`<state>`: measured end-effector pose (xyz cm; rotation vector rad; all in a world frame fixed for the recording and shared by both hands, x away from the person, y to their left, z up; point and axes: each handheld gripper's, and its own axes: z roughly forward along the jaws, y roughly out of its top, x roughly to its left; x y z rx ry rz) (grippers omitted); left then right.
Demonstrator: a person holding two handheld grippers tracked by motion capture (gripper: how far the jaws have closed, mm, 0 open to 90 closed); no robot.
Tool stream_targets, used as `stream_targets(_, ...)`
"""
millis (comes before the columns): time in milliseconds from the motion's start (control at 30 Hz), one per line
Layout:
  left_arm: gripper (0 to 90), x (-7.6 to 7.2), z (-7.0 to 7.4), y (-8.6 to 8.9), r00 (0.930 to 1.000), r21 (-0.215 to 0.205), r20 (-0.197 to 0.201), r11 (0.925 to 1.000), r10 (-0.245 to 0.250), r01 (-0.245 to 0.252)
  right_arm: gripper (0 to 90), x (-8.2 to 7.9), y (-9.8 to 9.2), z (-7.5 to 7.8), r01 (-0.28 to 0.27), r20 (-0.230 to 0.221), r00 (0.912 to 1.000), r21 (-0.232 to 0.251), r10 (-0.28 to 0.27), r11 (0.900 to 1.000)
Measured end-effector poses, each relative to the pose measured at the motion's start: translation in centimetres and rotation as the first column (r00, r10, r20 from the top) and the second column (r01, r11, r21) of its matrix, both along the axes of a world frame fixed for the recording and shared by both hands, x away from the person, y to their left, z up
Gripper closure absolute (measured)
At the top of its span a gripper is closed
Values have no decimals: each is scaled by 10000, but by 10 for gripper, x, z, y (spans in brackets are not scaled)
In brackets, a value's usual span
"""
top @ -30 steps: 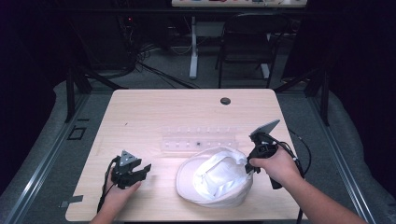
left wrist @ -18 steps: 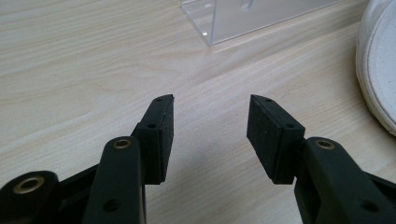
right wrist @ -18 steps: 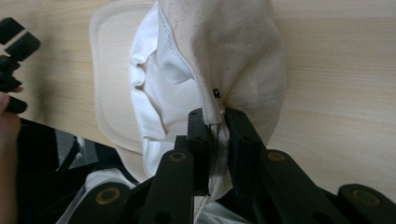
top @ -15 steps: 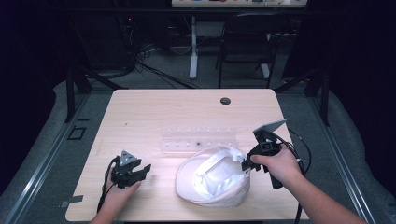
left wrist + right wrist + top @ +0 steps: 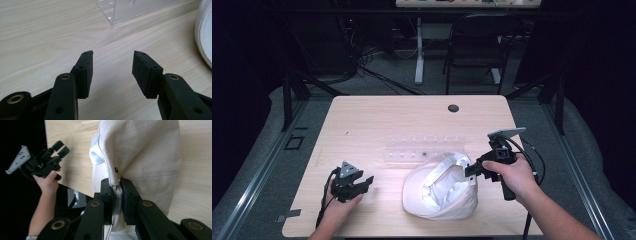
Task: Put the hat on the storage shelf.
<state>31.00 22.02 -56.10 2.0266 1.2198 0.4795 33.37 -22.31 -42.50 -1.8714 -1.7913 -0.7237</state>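
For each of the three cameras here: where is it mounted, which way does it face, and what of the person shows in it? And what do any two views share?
High view: above the person's side, facing forward and down on the table; both forearms, left tool, right tool.
Left gripper view: on the left tool, facing low along the table toward the clear rack; its open jaws.
Right gripper view: on the right tool, facing the cap it pinches; its jaws, the left hand.
Shared: all three show the cap.

Rack: a clear rack [image 5: 424, 148] is lying across my table [image 5: 362, 120].
Hole: a dark hole [image 5: 453, 108] is sitting near the far edge.
Chair: a chair [image 5: 472, 50] is standing beyond.
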Motion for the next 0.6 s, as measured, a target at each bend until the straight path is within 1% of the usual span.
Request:
stream_targets(33, 517, 0, 0, 0, 10000, 23, -2, 10000, -21, 21, 814, 0, -1, 0, -168, -28, 9999, 151, 168, 9997)
stream_targets(67, 517, 0, 0, 0, 10000, 0, 2, 10000, 3, -3, 814, -1, 2, 0, 2, 22, 10000, 434, -3, 9991)
stream_targets(100, 517, 0, 0, 0, 10000, 0, 2, 10000, 3, -3, 814, -1, 2, 0, 2, 22, 10000, 434, -3, 9991)
stream_targets(133, 517, 0, 0, 0, 10000, -1, -5, 10000, 5, -5, 814, -1, 2, 0, -51, 10, 10000, 617, 50, 9981)
stream_targets(167, 517, 0, 0, 0, 10000, -3, -6, 10000, 4, -4, 814, -1, 2, 0, -208, 104, 9997, 750, 201, 9970)
stream_targets(200, 517, 0, 0, 0, 10000, -7, -5, 10000, 7, -7, 814, -1, 5, 1, 61, 168, 9998, 1011, -78, 9949)
stream_targets(233, 517, 0, 0, 0, 10000, -7, -5, 10000, 7, -7, 814, -1, 5, 1, 61, 168, 9998, 1011, -78, 9949)
stream_targets(267, 517, 0, 0, 0, 10000, -4, -4, 10000, 2, -2, 815, 0, 4, 3, -150, 159, 9998, 1217, 131, 9925)
stream_targets(300, 517, 0, 0, 0, 10000, -10, -3, 10000, 4, -4, 815, 0, 4, 3, -150, 159, 9998, 1217, 131, 9925)
stream_targets(333, 517, 0, 0, 0, 10000, -2, -5, 10000, -5, 5, 814, 0, 6, 5, -104, 130, 9999, 1483, 86, 9889)
stream_targets(400, 517, 0, 0, 0, 10000, 20, -7, 10000, -25, 25, 814, 0, 7, 6, -142, 145, 9998, 1573, 121, 9874)
stream_targets(433, 517, 0, 0, 0, 10000, 15, -5, 10000, -29, 29, 815, 0, 10, 9, -29, 259, 9997, 1896, -21, 9819)
stream_targets(467, 517, 0, 0, 0, 10000, 15, -5, 10000, -29, 29, 815, 0, 10, 9, -29, 259, 9997, 1896, -21, 9819)
stream_targets(500, 517, 0, 0, 0, 10000, -2, -4, 10000, -6, 6, 815, 0, 10, 10, -179, 273, 9995, 1939, 128, 9809)
stream_targets(567, 517, 0, 0, 0, 10000, -12, 5, 10000, -13, 13, 815, 1, 11, 14, -305, 365, 9991, 2256, 228, 9738)
stream_targets(600, 517, 0, 0, 0, 10000, -8, 10, 10000, -11, 11, 815, 1, 13, 15, -131, 406, 9992, 2374, 35, 9713)
